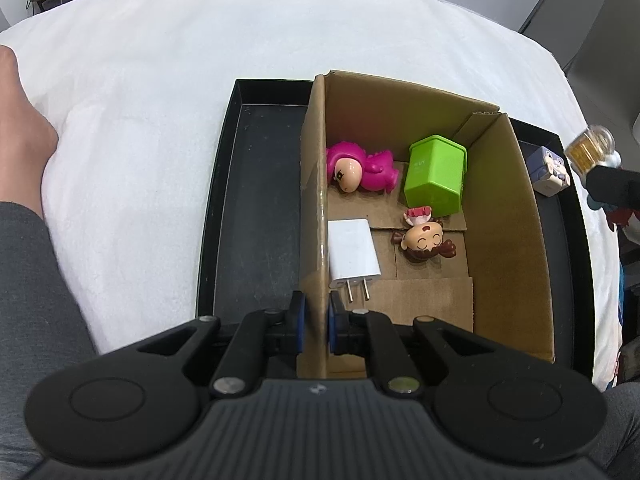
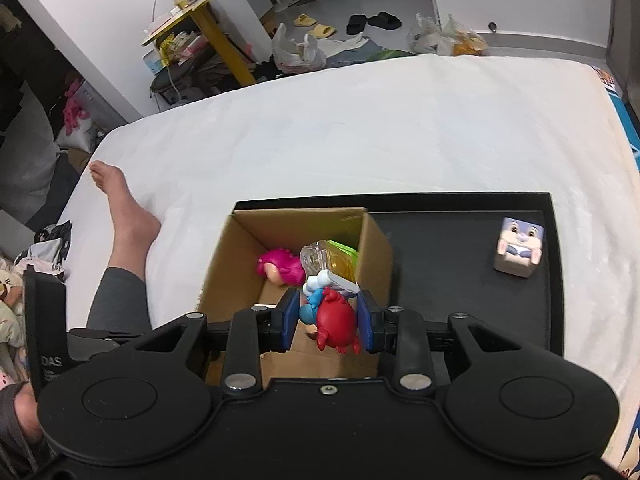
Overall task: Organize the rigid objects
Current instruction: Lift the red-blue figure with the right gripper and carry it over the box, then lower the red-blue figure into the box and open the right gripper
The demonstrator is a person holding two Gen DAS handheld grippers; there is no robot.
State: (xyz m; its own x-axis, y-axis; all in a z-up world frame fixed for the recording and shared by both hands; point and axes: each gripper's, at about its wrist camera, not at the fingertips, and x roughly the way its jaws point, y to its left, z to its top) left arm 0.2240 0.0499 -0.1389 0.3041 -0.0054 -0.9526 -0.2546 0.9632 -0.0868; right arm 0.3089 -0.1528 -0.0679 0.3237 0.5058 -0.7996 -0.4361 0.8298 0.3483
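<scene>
The left gripper [image 1: 316,322] has its jaws clamped on the near wall of the cardboard box [image 1: 508,216], one pad on each side; its own body covers the box's near corner. The box stands in a black tray [image 1: 256,200] on a white bed [image 1: 160,100].

In the box lie a pink figure [image 1: 360,170] at 11 o'clock, a green container [image 1: 434,176] at 1 o'clock, a white charger [image 1: 352,254] at 8 o'clock and a small brown-haired doll [image 1: 426,238] near the middle.

The right gripper [image 2: 329,318] has its jaws clamped on a red and blue toy [image 2: 334,320] with a clear, yellowish piece on top; what it is cannot be made out. It hangs above the box and hides part of the contents. A rabbit cube [image 2: 518,250] sits apart at the tray's 2 o'clock corner. A bare foot [image 2: 120,204] rests on the bed at 9 o'clock.
</scene>
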